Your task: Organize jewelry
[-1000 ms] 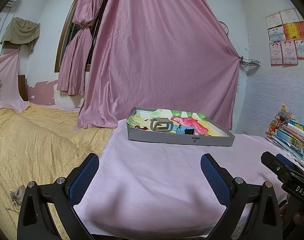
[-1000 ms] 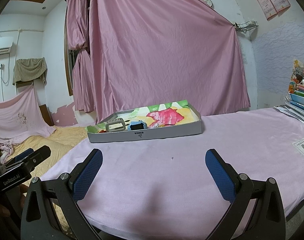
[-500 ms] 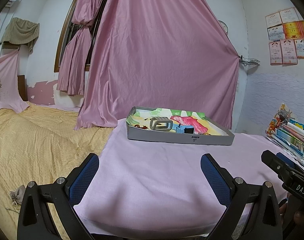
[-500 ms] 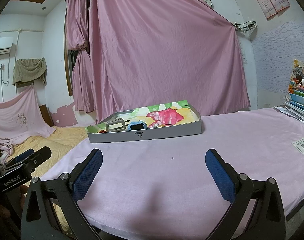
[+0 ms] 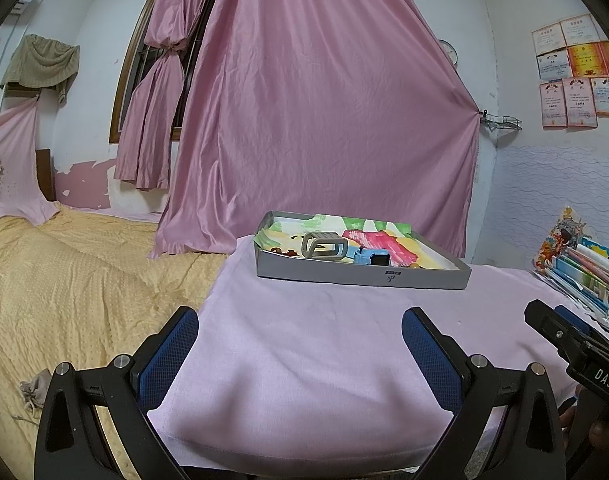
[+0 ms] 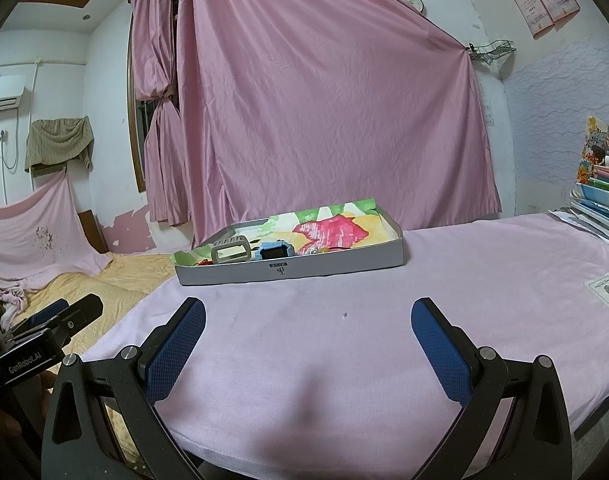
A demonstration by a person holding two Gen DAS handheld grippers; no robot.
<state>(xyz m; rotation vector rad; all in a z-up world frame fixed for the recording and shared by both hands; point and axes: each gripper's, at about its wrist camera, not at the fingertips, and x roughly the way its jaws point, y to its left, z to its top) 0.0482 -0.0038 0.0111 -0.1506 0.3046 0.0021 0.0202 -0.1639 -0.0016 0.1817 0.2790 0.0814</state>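
Both tongs are released, with their blue pads spread wide, and neither one holds anything. The left gripper (image 5: pixel 300 334) hovers low over the near edge of a table covered with a pink cloth (image 5: pixel 304 352), and the right gripper (image 6: pixel 308 324) hovers over the same cloth (image 6: pixel 464 280) a little more to the right side. The jewelry lies in a shallow grey tray (image 5: pixel 360 276) that stands on the cloth, well apart from both tongs and straight ahead of them, toward the far edge of the table. In the right view the tray (image 6: pixel 304 270) sits ahead and slightly to the left of the open pads. Inside the tray there is a colourful paper lining (image 5: pixel 378 238) with red, yellow and green patches. On it lies a grey watch band (image 5: pixel 324 246) standing on its side, and just beside it, to the right, a blue watch (image 5: pixel 374 258) with a dark screen. The same grey band (image 6: pixel 230 254) and blue watch (image 6: pixel 275 250) are seen near the front wall of the tray in the right view. Some small dark red pieces (image 5: pixel 284 251) lie to the left of the band, too small to identify. Behind the table hangs a pink curtain (image 5: pixel 324 112), and a yellow blanket (image 5: pixel 64 280) covers the bed on the left.
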